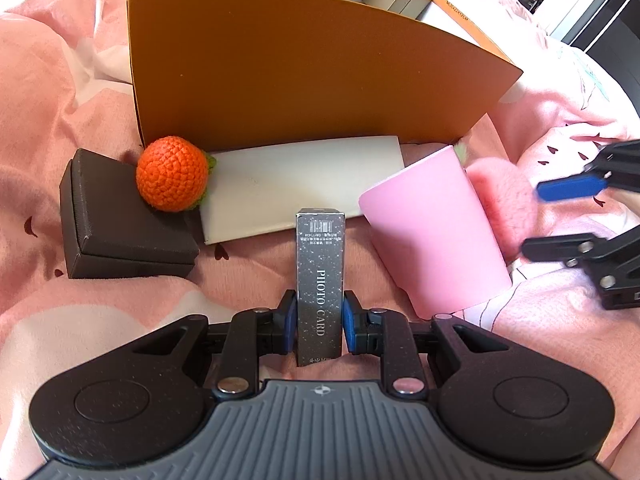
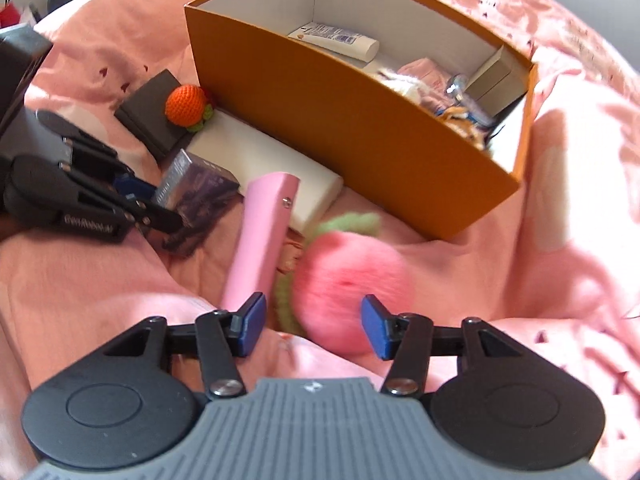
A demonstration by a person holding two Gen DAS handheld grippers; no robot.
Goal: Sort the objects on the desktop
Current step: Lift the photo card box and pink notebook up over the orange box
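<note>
My left gripper (image 1: pixel 319 320) is shut on a slim grey box marked PHOTO CARD (image 1: pixel 320 264), which stands on end on the pink bedding; the box (image 2: pixel 196 188) also shows in the right wrist view, with the left gripper (image 2: pixel 160 202) on it. A fluffy pink peach plush (image 2: pixel 348 276) with green leaves lies between the pads of my right gripper (image 2: pixel 314 322), which stands open with a gap beside its left pad. In the left wrist view the right gripper (image 1: pixel 560 218) sits just right of the plush (image 1: pixel 500 196). A pink case (image 2: pixel 260 240) lies left of the plush.
An open orange box (image 2: pixel 340 128) stands behind, holding a white tube (image 2: pixel 340 40), a beige carton (image 2: pixel 492 76) and several small items. Before it lie a flat white box (image 1: pixel 296 184), a black box (image 1: pixel 116 232) and a crocheted orange (image 1: pixel 172 174). Rumpled pink bedding (image 1: pixel 100 320) is underneath.
</note>
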